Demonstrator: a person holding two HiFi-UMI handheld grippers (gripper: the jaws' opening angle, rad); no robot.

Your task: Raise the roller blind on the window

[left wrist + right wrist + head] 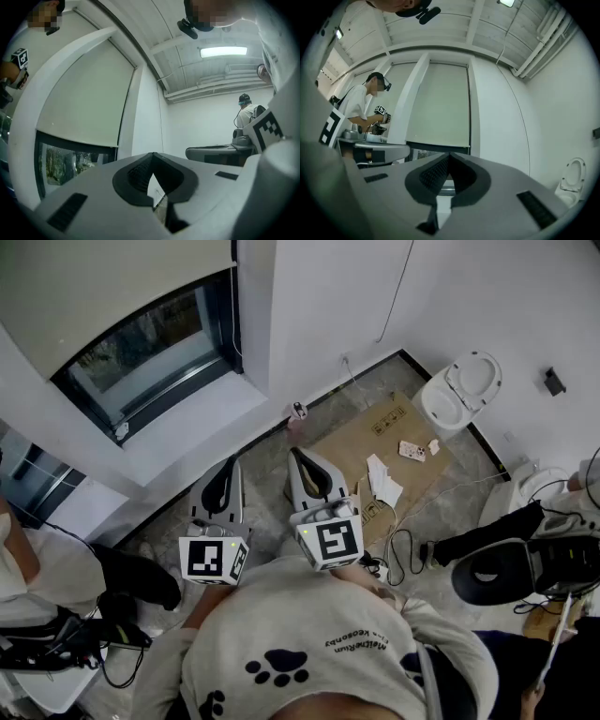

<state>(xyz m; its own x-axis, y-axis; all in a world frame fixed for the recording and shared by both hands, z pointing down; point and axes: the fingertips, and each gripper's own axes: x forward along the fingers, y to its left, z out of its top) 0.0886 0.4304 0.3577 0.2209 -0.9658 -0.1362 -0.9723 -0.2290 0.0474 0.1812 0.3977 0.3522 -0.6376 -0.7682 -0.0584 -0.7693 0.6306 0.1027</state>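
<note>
A grey shirt [319, 652] with dark paw prints is closest. Just ahead, the left gripper [228, 467] and the right gripper [300, 456] sit side by side. Both have their fingers pressed together and hold nothing. The roller blind [103, 287] hangs low over the window [150, 357], so only a strip of glass shows. A white toilet [424, 397] stands with its lid up, and its bowl looks plain white inside.
</note>
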